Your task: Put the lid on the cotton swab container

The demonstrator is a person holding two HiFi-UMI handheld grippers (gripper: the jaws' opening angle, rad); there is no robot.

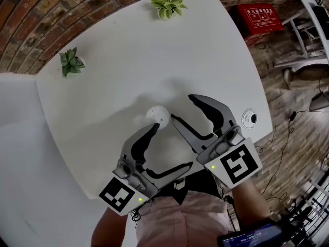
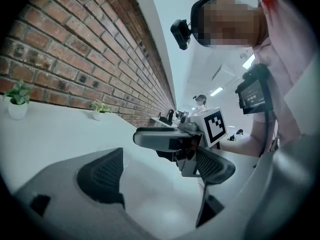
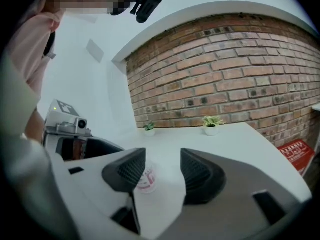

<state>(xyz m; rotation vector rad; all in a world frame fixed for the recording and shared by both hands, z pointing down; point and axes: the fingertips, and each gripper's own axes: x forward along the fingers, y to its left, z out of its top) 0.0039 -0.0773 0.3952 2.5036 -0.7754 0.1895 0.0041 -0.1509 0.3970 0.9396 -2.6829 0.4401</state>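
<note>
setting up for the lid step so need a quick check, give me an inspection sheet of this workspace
surface: white table, its far curved edge against a brick wall
job's things: cotton swab container upright on the table with red print on its side; top looks uncovered; lid not made out
clutter: potted plant at the far edge; second potted plant at far left; round white-rimmed fitting near the right edge, kind unclear
grippers: left gripper jaws apart, nothing between; right gripper jaws apart, container just beyond them, not gripped
cables: loose cables on the floor right of the table
surroundings: red box on the floor
</note>
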